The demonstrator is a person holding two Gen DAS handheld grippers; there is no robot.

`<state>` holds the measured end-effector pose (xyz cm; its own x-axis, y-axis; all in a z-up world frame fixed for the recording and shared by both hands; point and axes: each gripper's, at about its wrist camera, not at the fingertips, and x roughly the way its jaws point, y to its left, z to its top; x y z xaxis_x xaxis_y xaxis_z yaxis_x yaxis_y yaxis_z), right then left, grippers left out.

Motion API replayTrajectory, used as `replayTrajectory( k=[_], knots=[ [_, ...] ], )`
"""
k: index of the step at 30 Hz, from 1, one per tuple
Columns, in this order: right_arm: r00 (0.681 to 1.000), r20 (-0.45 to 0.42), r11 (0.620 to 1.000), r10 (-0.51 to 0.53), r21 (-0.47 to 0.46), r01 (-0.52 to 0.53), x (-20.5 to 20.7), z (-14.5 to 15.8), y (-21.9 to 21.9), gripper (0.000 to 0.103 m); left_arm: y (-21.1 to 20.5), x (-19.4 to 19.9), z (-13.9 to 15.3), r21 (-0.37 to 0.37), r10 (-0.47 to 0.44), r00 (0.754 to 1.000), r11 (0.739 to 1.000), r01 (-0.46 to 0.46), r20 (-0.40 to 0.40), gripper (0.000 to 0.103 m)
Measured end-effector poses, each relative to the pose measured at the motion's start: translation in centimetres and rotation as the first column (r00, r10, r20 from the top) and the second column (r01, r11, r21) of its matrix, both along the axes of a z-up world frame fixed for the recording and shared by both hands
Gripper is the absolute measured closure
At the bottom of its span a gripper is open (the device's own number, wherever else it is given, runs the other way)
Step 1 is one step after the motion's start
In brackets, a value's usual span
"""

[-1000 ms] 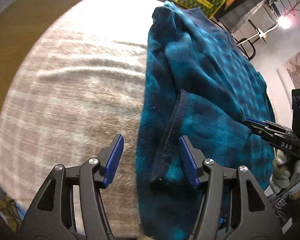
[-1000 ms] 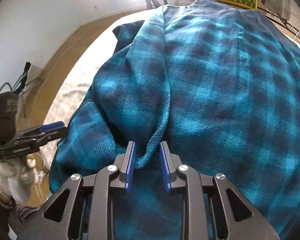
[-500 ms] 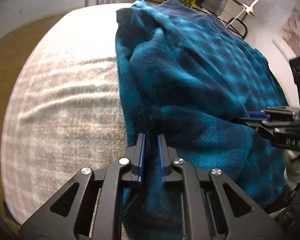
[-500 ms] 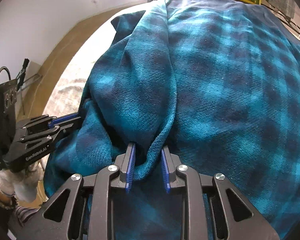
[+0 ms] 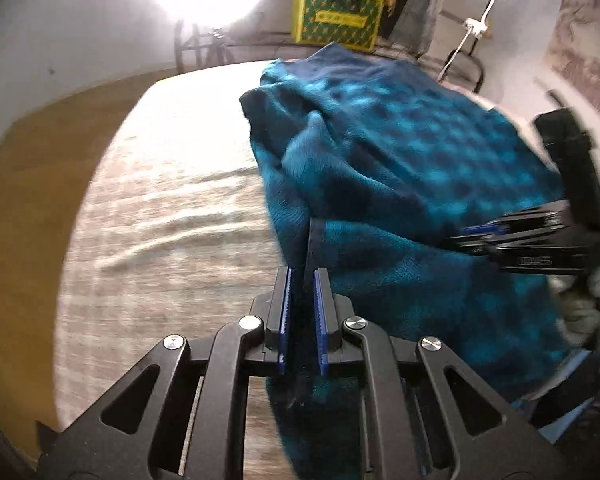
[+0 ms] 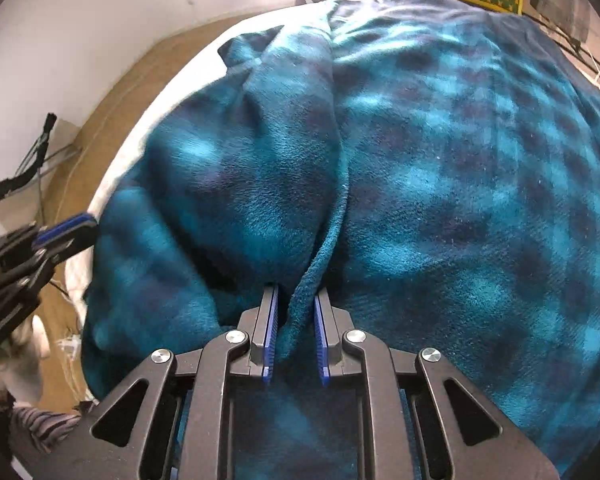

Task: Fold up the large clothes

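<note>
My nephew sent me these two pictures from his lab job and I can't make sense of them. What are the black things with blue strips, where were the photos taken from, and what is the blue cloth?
There is no robot here. A person holds one set of hand-held tongs in each hand, and each has a wide-angle camera looking forward along its two fingers, which is why the pictures bulge.

One picture is from the left tongs, the other from the right tongs. Each also catches the other at its edge.

The blue cloth is a large teal checked fleece garment lying on a pale plaid cover. Both tongs are closed on it: the left pinches a dark-trimmed edge, the right a raised fold. A yellow-green crate stands behind.

The job is folding the garment.
</note>
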<state>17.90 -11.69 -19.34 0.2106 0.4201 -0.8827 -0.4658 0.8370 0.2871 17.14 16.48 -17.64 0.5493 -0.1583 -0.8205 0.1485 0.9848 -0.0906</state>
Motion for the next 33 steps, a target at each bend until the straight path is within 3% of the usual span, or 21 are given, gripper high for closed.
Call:
replayTrajectory(
  k=[3,5,7,8,10,13,18,23,27,31,33],
  knots=[
    [1.0,0.008,1.0,-0.003,-0.012,0.003,-0.3,0.4,0.3,0.088,0.0,0.7,0.2,-0.017,0.001,1.0,1.0,0.0,0.014,0.085],
    [0.999,0.032,1.0,-0.005,-0.019,0.005,-0.5,0.9,0.6,0.088,-0.6,1.2,0.2,-0.027,-0.035,0.999,0.999,0.036,0.02,0.056],
    [0.998,0.062,1.0,-0.003,-0.023,0.004,-0.7,1.5,0.8,0.088,-1.2,2.3,-0.6,-0.016,-0.058,0.998,0.998,0.058,-0.003,0.046],
    [0.998,0.066,1.0,0.001,-0.021,0.0,-0.7,1.7,0.9,0.088,-1.3,2.8,-1.1,-0.013,-0.059,0.998,0.998,0.059,-0.025,0.045],
    [0.998,0.067,1.0,0.006,-0.014,-0.005,-0.9,2.0,0.8,0.088,-1.1,3.9,-2.8,-0.029,-0.056,0.996,0.998,0.053,-0.077,0.045],
    [0.997,0.079,1.0,0.014,-0.022,-0.012,-0.8,2.2,0.1,0.088,-1.5,4.2,-4.1,-0.037,-0.064,0.992,0.998,0.06,-0.108,0.072],
    [0.996,0.084,1.0,-0.008,-0.026,0.01,-0.7,2.7,-1.3,0.088,-2.3,3.2,-3.2,0.081,-0.055,0.998,0.995,0.057,-0.033,0.071],
    [0.994,0.112,1.0,0.001,0.006,-0.001,-1.2,5.0,-2.1,0.088,-3.0,2.0,-1.4,0.123,-0.121,0.991,0.986,0.113,0.055,0.068],
    [0.993,0.119,1.0,0.012,0.02,-0.014,-1.5,5.6,-2.0,0.088,-4.4,3.4,-2.8,0.133,-0.189,0.982,0.973,0.188,-0.005,0.068],
    [0.996,0.088,0.999,0.022,0.033,-0.025,-1.9,5.8,-2.1,0.088,-4.7,4.6,-4.6,0.152,-0.2,0.978,0.967,0.206,-0.054,0.068],
    [0.997,0.076,0.998,0.027,0.056,-0.031,-2.0,6.5,-2.4,0.088,-4.1,4.8,-4.7,0.095,-0.187,0.98,0.977,0.193,-0.069,0.081]
  ],
)
